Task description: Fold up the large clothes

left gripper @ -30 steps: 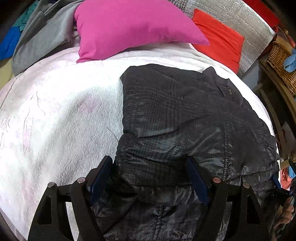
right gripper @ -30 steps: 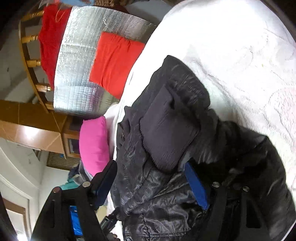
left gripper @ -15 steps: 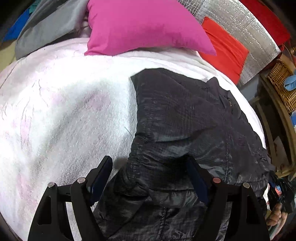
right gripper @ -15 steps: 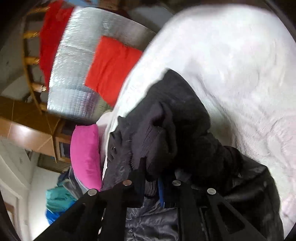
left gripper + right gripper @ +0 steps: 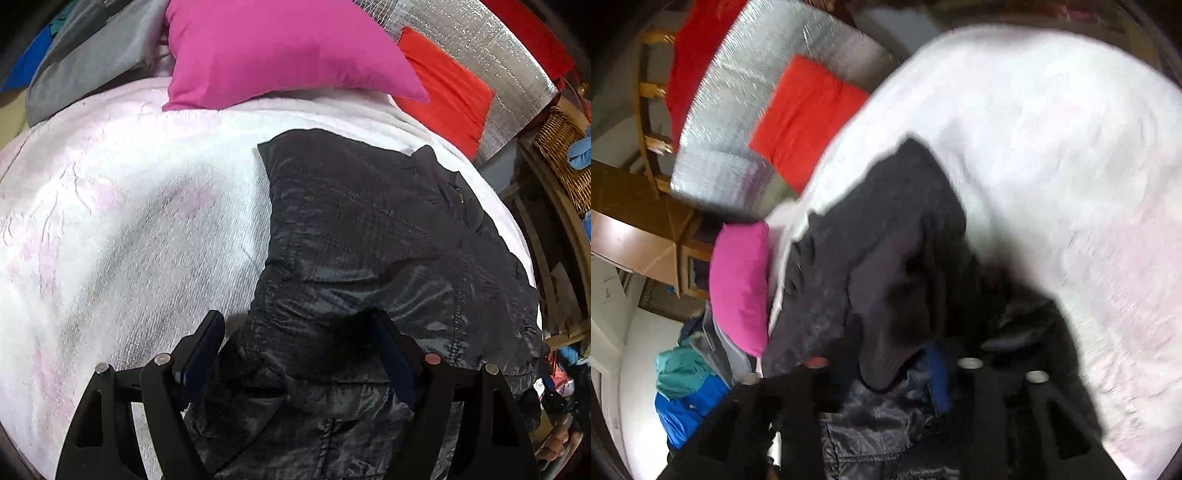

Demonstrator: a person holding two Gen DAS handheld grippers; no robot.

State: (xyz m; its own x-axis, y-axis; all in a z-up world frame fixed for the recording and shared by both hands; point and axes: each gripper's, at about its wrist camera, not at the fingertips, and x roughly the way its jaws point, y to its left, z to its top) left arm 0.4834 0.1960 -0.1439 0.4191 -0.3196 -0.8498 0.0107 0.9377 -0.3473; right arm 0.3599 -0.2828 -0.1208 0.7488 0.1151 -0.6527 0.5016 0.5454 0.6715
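Black quilted jacket [image 5: 369, 240] spread on white bed cover [image 5: 129, 221], below pink pillow [image 5: 277, 48]. Left gripper [image 5: 299, 354] fingers wide, straddling a raised fold. Right gripper [image 5: 882, 373] fingers opening, dark cuff between, view blurred.

Black jacket [image 5: 369, 266] on white blanket [image 5: 122, 229], a bulging fold between wide-spread left gripper [image 5: 299, 350] fingers

No writing, label, brand mark, number or sign can be read anywhere in either view. The black jacket [image 5: 369, 258] in the middle of the frame shows only plain quilted fabric, and the pink pillow [image 5: 280, 48] at the top is unmarked. The right wrist view is too blurred to read.
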